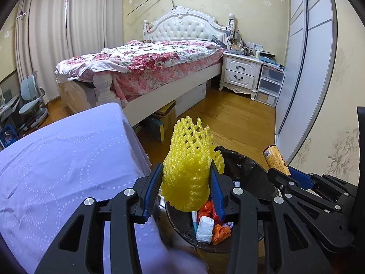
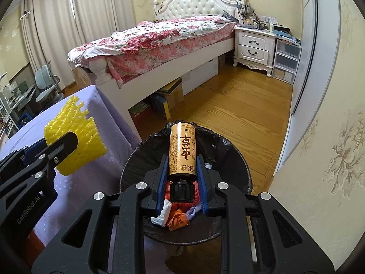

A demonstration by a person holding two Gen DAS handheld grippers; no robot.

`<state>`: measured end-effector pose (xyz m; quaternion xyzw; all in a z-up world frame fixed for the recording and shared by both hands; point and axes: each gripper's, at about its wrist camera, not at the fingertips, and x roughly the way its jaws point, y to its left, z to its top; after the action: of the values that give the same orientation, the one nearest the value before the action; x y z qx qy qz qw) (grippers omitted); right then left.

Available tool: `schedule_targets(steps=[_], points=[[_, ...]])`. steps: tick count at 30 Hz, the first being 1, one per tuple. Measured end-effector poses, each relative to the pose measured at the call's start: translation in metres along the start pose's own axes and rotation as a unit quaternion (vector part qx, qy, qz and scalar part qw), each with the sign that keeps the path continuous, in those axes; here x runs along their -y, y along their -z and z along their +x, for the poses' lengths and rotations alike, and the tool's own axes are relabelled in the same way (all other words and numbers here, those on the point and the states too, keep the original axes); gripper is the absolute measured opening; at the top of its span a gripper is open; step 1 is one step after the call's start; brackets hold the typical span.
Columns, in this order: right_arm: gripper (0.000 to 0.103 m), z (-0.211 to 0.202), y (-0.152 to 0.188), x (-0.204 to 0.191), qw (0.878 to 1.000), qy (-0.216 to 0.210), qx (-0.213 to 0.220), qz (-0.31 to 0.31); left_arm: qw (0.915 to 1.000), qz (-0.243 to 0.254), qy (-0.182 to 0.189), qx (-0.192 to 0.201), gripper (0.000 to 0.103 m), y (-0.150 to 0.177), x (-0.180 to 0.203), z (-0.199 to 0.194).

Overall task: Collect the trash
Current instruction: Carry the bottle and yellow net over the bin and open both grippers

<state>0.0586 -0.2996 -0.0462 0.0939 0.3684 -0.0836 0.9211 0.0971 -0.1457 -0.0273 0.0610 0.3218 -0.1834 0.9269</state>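
Observation:
My left gripper (image 1: pixel 186 178) is shut on a yellow foam fruit net (image 1: pixel 190 159) and holds it over the near-left rim of a round trash bin (image 1: pixel 246 166) lined with a black bag. My right gripper (image 2: pixel 181 164) is shut on a gold bottle with a black cap (image 2: pixel 182 153), held over the bin (image 2: pixel 230 159). The bin holds crumpled white, red and orange trash (image 2: pixel 178 219). The net and left gripper also show in the right wrist view (image 2: pixel 75 141). The bottle's end shows in the left wrist view (image 1: pixel 275 159).
A table with a lilac cloth (image 1: pixel 63 164) stands left of the bin. Behind are a bed with a floral cover (image 1: pixel 146 61), boxes under it (image 1: pixel 166 116), a white nightstand (image 1: pixel 241 73), plastic drawers (image 1: pixel 270 86), a wardrobe (image 1: pixel 305 57) and wood floor (image 2: pixel 239 114).

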Motion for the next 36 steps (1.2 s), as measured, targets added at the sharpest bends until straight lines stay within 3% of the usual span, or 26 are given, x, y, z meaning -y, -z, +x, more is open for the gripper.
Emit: schedule_targets(steps=[12, 21, 24, 36], points=[[0.023, 0.010, -0.005, 0.008, 1.000, 0.003, -0.002, 0.008, 0.9998, -0.005, -0.001, -0.019, 0.046, -0.005, 0.004, 0.015], [0.025, 0.015, -0.009, 0.013, 1.000, 0.012, 0.001, 0.012, 0.9997, -0.010, -0.002, -0.021, 0.070, -0.004, 0.002, 0.015], [0.040, 0.014, -0.009, 0.012, 1.000, 0.019, 0.007, 0.014, 0.9997, -0.016, -0.005, -0.020, 0.076, -0.005, -0.001, 0.014], [0.071, 0.005, -0.008, 0.013, 0.999, 0.042, 0.018, 0.017, 0.9991, -0.027, -0.029, -0.015, 0.084, -0.003, -0.012, 0.006]])
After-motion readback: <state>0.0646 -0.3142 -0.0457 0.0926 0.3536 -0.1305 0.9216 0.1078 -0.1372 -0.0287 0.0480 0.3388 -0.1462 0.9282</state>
